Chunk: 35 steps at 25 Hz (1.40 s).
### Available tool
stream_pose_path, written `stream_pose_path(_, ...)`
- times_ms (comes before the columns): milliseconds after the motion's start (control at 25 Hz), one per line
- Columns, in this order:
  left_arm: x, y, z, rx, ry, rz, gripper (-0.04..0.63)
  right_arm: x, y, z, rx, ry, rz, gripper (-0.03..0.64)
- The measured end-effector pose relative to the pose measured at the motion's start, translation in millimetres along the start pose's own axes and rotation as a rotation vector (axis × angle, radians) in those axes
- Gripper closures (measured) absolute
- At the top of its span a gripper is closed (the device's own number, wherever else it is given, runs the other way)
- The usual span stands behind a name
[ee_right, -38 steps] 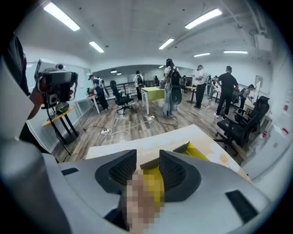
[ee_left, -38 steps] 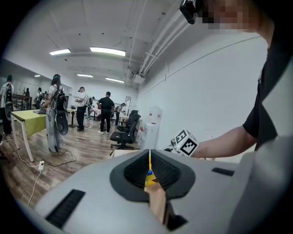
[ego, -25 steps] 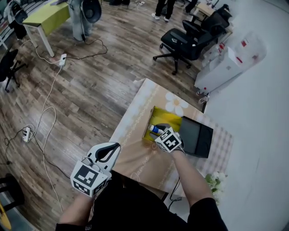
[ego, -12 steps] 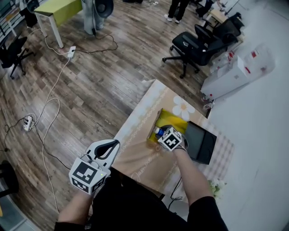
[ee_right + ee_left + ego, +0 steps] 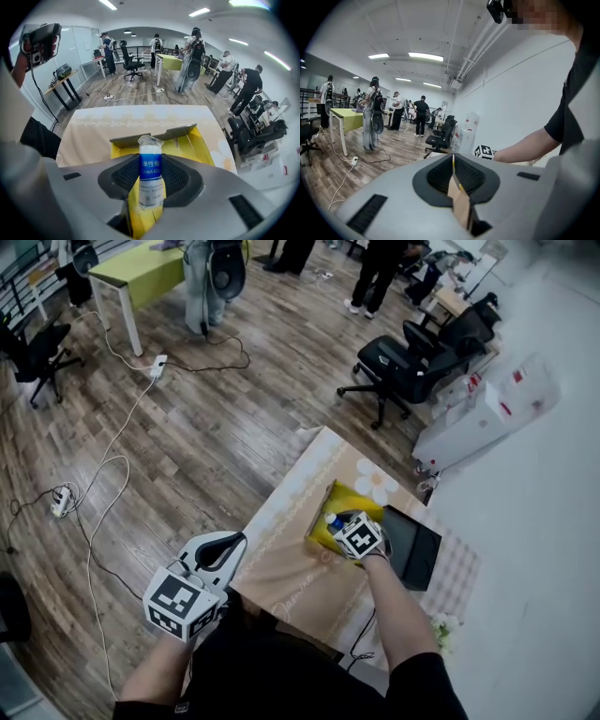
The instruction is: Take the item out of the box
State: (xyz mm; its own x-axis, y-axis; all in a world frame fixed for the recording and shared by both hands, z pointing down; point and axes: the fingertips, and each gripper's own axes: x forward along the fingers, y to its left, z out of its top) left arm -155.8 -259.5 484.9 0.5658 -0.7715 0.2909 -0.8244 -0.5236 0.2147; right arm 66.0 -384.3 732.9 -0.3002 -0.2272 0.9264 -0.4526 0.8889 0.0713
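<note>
An open yellow box (image 5: 345,498) sits on the beige-clothed table (image 5: 286,554). My right gripper (image 5: 352,532) points steeply down into it. In the right gripper view its jaws (image 5: 151,164) have just been closing, and their pads press on a white roll with a blue label (image 5: 151,176), wrapped in clear film, above the yellow box (image 5: 192,143). The roll's end (image 5: 330,520) shows beside the marker cube. My left gripper (image 5: 217,557) hangs off the table's near left edge, shut (image 5: 453,168), with a thin brown cardboard scrap (image 5: 458,199) pinched between its jaws.
A black lid (image 5: 412,545) lies right of the box. White flowers (image 5: 445,624) lie at the table's near right. A black office chair (image 5: 408,367) and a white machine (image 5: 478,409) stand beyond the table. Cables (image 5: 103,484) trail over the wooden floor on the left, and people stand at the back.
The right gripper stays over the yellow box, against the roll. The left gripper has drifted up and slightly toward the table. The head view has swung, showing more of the room.
</note>
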Motion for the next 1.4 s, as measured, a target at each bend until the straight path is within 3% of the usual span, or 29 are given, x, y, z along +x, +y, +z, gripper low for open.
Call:
stream_pose_path(320,-11.2,-20.6,13.6,0.007,-0.032,-0.022,0.574,-55.2,10.0,24.9,0.042,-0.168,-0.026,0.472)
stream_pose_path(1080,14.2,-73.1,49.9,0.112,-0.051,-0.141,0.574,-183.4,44.5,53.5,0.174,-0.609,-0.094,0.474)
stream_pose_path(1240,19.9,-84.7,56.6,0.129,-0.05,-0.174,0.574,-217.7,63.3,67.9,0.163,-0.72,-0.068,0.474)
stream_pose_path(1400,21.9,-94.6,58.1,0.143,-0.05,-0.198,0.574,-255.4,86.8,77.0,0.225,-0.911,0.013,0.476)
